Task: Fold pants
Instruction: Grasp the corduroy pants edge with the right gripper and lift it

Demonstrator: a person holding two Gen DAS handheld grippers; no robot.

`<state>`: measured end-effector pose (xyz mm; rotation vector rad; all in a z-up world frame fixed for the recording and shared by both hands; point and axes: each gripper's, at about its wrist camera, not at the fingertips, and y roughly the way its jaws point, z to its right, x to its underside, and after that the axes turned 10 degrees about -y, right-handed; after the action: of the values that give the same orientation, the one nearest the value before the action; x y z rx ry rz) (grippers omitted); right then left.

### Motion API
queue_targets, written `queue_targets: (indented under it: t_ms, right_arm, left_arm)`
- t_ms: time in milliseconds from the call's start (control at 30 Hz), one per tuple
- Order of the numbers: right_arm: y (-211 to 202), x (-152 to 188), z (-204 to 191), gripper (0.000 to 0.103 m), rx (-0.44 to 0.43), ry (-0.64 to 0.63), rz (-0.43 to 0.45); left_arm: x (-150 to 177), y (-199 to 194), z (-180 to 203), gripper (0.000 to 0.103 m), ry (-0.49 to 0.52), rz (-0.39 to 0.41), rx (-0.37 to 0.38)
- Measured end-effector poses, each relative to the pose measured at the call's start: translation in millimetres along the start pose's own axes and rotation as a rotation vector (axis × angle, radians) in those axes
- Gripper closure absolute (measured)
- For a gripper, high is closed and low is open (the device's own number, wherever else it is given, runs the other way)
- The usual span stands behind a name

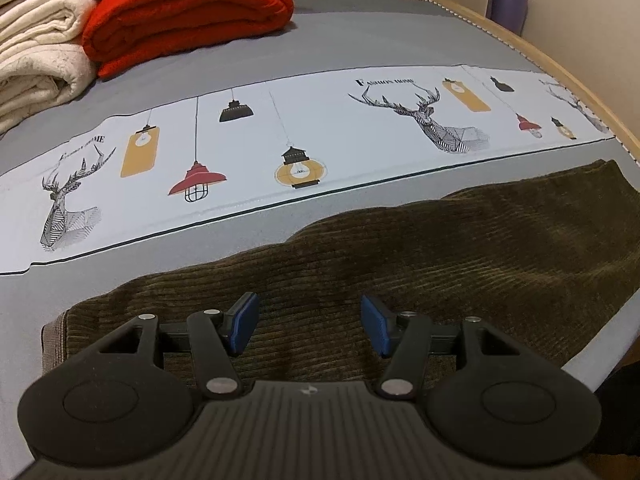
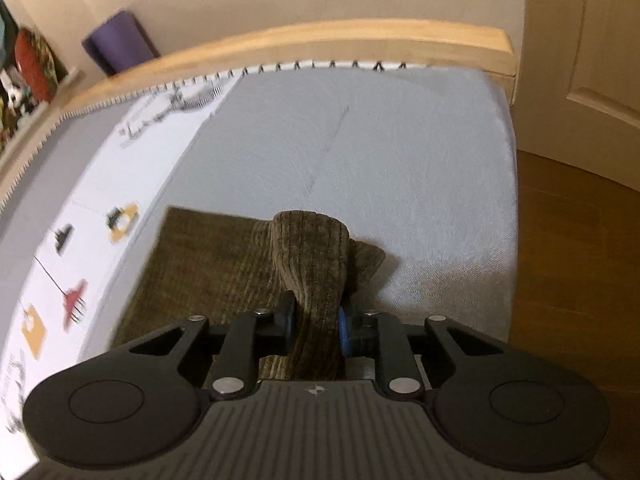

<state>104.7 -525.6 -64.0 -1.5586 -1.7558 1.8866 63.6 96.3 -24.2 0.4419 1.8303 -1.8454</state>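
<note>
Dark olive-brown corduroy pants (image 1: 440, 248) lie flat across the near part of the grey bed, with a lighter band at the left end. My left gripper (image 1: 308, 326) is open and empty, hovering just above the pants near their left end. In the right wrist view my right gripper (image 2: 316, 328) is shut on a bunched fold of the pants (image 2: 308, 256), lifted into a hump above the flat part (image 2: 208, 264). The rest of the pants behind the gripper body is hidden.
A white printed band with lamps and deer (image 1: 280, 140) runs across the bed beyond the pants. A folded red blanket (image 1: 188, 12) and cream blanket (image 1: 36, 52) are stacked far left. A wooden bed rail (image 2: 280, 48) bounds the bed; wooden floor (image 2: 580, 280) lies to the right.
</note>
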Motion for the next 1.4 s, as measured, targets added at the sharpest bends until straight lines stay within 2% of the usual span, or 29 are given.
queue_targets:
  t_ms: [67,167,300,433,533,567,600,733,767,833,900,1067,1167,1267,1333,1400]
  right_arm:
    - [-14.4,-1.1,-7.0,0.083,-0.021,-0.004,0.038]
    - [-52.0,-1.0,-31.6,0.084,-0.077,-0.079,0.134]
    - [-123.8,19.0,-87.7,0.085,-0.183,-0.272,0.307]
    - [-202.6,91.5,-153.5,0.085,-0.37,-0.575,0.503]
    - [-225.7,169.5,-188.6,0.085,-0.507,-0.842,0.564]
    - [-225.3,194.1,-198.9,0.085,-0.539,-0.939,0.545]
    - [-221.3,222.5,-212.4,0.085,-0.579,-1.072,0.486]
    - [-193.0,303.0,-243.7,0.085,-0.693,-1.493,0.201]
    - [-186.0,317.9,-246.4,0.085,-0.691,-1.58,0.151]
    - [-177.4,335.9,-247.4,0.085,-0.671,-1.673,0.098]
    - [-179.1,336.3,-248.8,0.085,-0.668,-1.667,0.107]
    - [-182.8,297.4,-250.1,0.085,-0.684,-1.449,0.094]
    - [-198.0,292.0,-241.2,0.085,-0.73,-1.389,0.177]
    - [-208.9,318.7,-231.0,0.084,-0.795,-1.548,0.258]
    - [-203.3,341.8,-223.5,0.084,-0.796,-1.708,0.194]
    - [-199.5,353.9,-215.3,0.085,-0.824,-1.8,0.116]
  left_arm:
    - [-1.1,-2.5,-2.8,0.041,-0.008,0.008,0.002]
    - [-1.7,-6.5,-8.1,0.041,-0.022,0.016,-0.001]
    - [0.3,-13.5,-15.7,0.04,-0.033,0.028,-0.003]
    - [4.9,-16.8,-26.9,0.04,-0.039,0.028,-0.016]
    - [6.5,-18.2,-37.6,0.04,-0.055,0.027,-0.03]
    - [6.8,-18.6,-41.2,0.04,-0.062,0.027,-0.034]
    - [6.9,-18.8,-43.9,0.04,-0.067,0.026,-0.039]
    - [7.4,-21.0,-47.7,0.04,-0.072,0.025,-0.044]
    - [7.5,-21.8,-47.7,0.04,-0.069,0.028,-0.043]
    - [7.1,-22.7,-47.4,0.04,-0.065,0.031,-0.045]
    - [6.4,-23.5,-47.9,0.039,-0.067,0.035,-0.045]
    - [5.3,-23.2,-49.7,0.039,-0.078,0.038,-0.056]
    - [3.9,-25.0,-51.5,0.039,-0.093,0.048,-0.061]
    - [1.4,-25.2,-53.7,0.039,-0.115,0.049,-0.062]
    - [-1.0,-23.5,-55.6,0.038,-0.137,0.042,-0.058]
    - [-2.7,-20.8,-56.6,0.038,-0.156,0.032,-0.055]
